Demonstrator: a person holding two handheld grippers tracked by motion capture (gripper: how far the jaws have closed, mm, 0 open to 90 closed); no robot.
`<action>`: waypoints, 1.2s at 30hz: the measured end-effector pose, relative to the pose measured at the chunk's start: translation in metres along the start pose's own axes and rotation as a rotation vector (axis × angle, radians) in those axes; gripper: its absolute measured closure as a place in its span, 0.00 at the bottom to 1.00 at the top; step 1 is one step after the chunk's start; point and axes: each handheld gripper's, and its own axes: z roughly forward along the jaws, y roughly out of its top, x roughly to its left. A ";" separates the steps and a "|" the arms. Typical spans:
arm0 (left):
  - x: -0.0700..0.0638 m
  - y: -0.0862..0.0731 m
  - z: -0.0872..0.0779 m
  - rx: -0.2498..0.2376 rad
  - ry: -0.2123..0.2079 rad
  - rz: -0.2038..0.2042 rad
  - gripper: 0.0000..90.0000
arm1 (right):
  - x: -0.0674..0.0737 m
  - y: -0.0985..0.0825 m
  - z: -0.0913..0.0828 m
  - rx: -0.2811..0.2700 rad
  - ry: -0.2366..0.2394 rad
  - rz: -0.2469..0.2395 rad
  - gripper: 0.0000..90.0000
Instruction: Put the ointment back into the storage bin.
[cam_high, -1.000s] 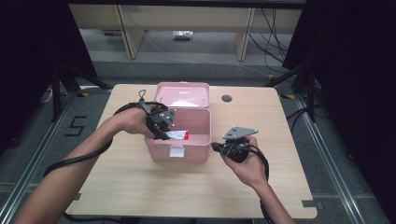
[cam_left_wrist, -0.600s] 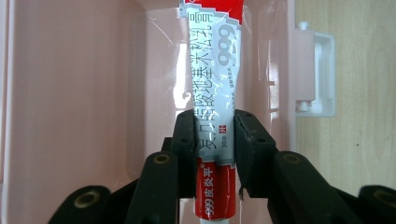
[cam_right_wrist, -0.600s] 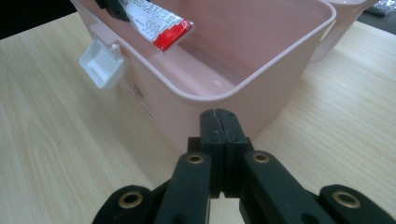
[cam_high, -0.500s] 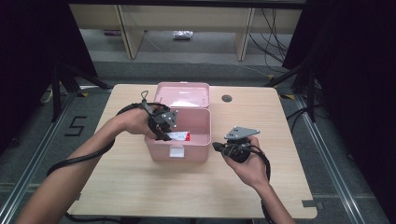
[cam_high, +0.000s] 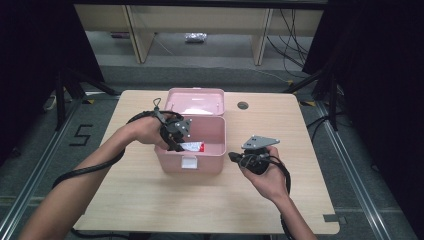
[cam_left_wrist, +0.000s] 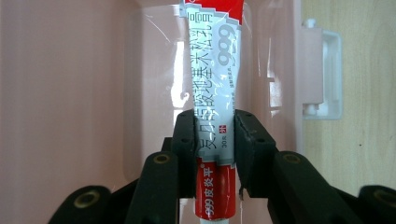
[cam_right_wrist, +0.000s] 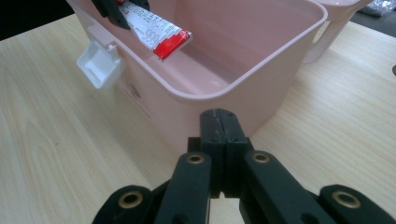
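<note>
A pink plastic box (cam_high: 210, 150) stands open in the middle of the table, lid (cam_high: 195, 102) tipped back. My left gripper (cam_high: 176, 142) hangs over the box's left side, shut on a white and red ointment tube (cam_high: 191, 146) whose red end points into the box. In the left gripper view the tube (cam_left_wrist: 215, 93) runs up between the black jaws (cam_left_wrist: 215, 154) over the pink inside wall. My right gripper (cam_right_wrist: 219, 122) is shut with nothing in it, just right of the box (cam_right_wrist: 243, 74), above the table. It sees the tube (cam_right_wrist: 156, 31) over the box's rim.
A white latch (cam_high: 189, 163) hangs on the box's front wall, also seen as the latch (cam_right_wrist: 99, 63). A round cable hole (cam_high: 243, 105) sits in the wooden table (cam_high: 150, 200) behind the box. Black curtains and shelving stand beyond the table.
The left gripper with the tube has shifted slightly over the box. The right gripper has stayed where it was.
</note>
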 end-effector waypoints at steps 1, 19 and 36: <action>0.001 0.000 -0.001 0.010 -0.001 0.012 0.79 | 0.001 0.000 0.000 0.001 -0.001 0.007 1.00; 0.005 0.001 0.008 0.025 -0.011 0.001 0.79 | -0.002 0.000 -0.003 0.004 -0.001 -0.005 1.00; 0.007 0.003 0.015 0.045 -0.028 0.006 0.79 | -0.002 -0.002 -0.003 0.001 -0.004 0.004 1.00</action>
